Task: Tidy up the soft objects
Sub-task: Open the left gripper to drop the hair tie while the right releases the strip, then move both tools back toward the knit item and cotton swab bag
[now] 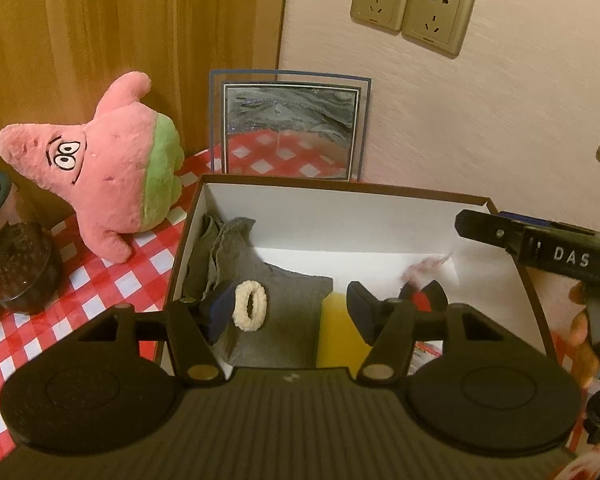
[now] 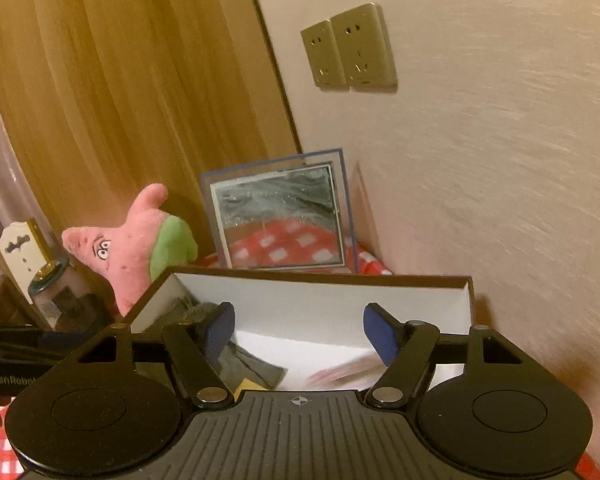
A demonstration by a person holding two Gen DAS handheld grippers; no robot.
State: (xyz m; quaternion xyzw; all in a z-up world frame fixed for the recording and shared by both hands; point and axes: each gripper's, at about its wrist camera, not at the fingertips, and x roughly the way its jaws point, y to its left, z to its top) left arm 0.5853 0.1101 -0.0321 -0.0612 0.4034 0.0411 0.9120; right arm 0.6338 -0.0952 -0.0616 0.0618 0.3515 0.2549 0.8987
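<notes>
Left wrist view looks down into an open box [image 1: 380,196] standing on a checked tablecloth [image 1: 100,276] by the wall. Inside, a grey cloth [image 1: 268,292] lies crumpled along the box's left wall, a cream hair tie [image 1: 250,306] rests on it, and a yellow sponge [image 1: 338,320] lies just beside the cloth at the near edge. A blurred pink scrap [image 1: 424,268] sits over the white floor toward the right. The left gripper [image 1: 290,312] stands open over the cloth, holding nothing; the hair tie is just beside one finger. A pink plush toy [image 1: 112,172] lies outside the box on the cloth's left side.

Right wrist view shows the right gripper [image 2: 300,336] above the box's right half, its jaws apart and empty, with the blurred pink thing [image 2: 342,374] on or just above the floor below.

The plush toy looks light, squashy and not fragile; a pinch across an arm or its narrow top would probably hold best. The hair tie is small and springy, best pinched across its ring.
</notes>
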